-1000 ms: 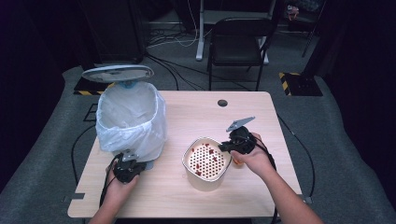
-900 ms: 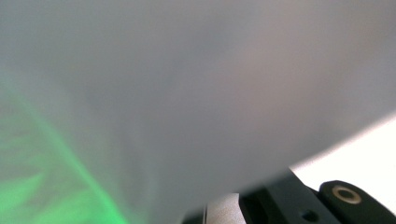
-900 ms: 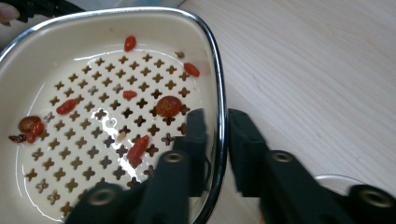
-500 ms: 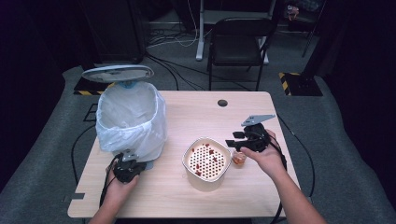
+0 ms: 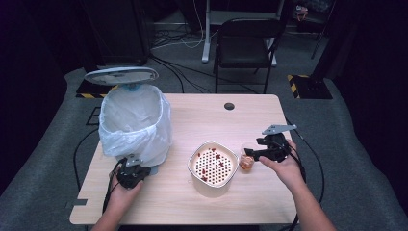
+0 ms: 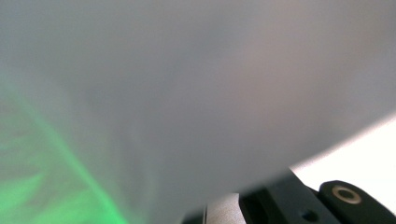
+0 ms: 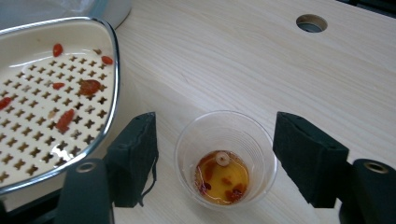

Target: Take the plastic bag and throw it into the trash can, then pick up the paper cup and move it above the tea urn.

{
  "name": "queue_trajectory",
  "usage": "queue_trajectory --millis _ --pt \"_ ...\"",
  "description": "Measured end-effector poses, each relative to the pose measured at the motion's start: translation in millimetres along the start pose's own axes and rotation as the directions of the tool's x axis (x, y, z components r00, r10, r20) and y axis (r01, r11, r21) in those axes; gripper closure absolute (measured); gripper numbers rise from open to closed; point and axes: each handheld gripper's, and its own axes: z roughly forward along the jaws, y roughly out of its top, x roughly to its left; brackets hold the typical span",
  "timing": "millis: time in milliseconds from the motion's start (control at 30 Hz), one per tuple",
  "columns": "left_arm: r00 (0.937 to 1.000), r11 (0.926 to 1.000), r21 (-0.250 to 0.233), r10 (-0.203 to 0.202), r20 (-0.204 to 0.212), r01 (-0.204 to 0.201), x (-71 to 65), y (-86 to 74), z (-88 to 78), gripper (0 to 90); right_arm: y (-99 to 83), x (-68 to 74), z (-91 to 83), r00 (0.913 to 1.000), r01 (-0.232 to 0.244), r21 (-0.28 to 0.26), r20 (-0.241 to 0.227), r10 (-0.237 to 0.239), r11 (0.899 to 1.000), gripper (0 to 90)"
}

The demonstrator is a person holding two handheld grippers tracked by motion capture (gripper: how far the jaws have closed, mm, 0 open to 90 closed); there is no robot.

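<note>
Table point(image 5: 269, 125) of pale wood, high view: left gripper point(image 5: 129, 174) clamped at the white-bagged bin point(image 5: 134, 122), steadying it. Right gripper point(image 7: 215, 163), its own view: jaws just opened, straddling the clear plastic cup point(image 7: 225, 158) beside the cream strainer bowl point(image 7: 51, 98), releasing it upright.

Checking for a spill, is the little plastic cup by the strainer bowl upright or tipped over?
Upright: the clear cup stands on the table, mouth up, amber liquid pooled in its bottom.

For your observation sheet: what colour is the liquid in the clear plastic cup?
Amber-orange liquid in the cup, clearest in the right gripper view.
</note>
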Motion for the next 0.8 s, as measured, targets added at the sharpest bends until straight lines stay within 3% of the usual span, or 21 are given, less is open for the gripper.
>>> queue_trajectory --millis 33,100,467,800 --pt "1.0000 0.9999 -0.007 -0.009 0.002 0.009 -0.7 -0.1 0.4 90.0 -1.9 -1.2 0.3 1.0000 0.004 -0.002 0.004 -0.004 1.000 29.1" --pt "0.9997 0.9995 0.019 0.024 -0.001 -0.024 1.7 0.3 -1.3 90.0 -5.8 -2.6 0.7 0.9999 0.002 -0.004 0.014 -0.002 1.000 26.7" --pt "0.9997 0.9995 0.019 0.026 -0.001 -0.026 1.8 0.3 -1.3 90.0 -25.8 -7.3 6.7 0.9986 -0.031 -0.026 0.042 0.032 0.999 17.5" --pt "0.9996 0.9994 0.019 0.028 -0.001 -0.028 2.0 0.3 -1.2 90.0 -49.4 -9.6 23.3 0.9977 -0.056 -0.031 0.037 0.057 0.998 13.0"
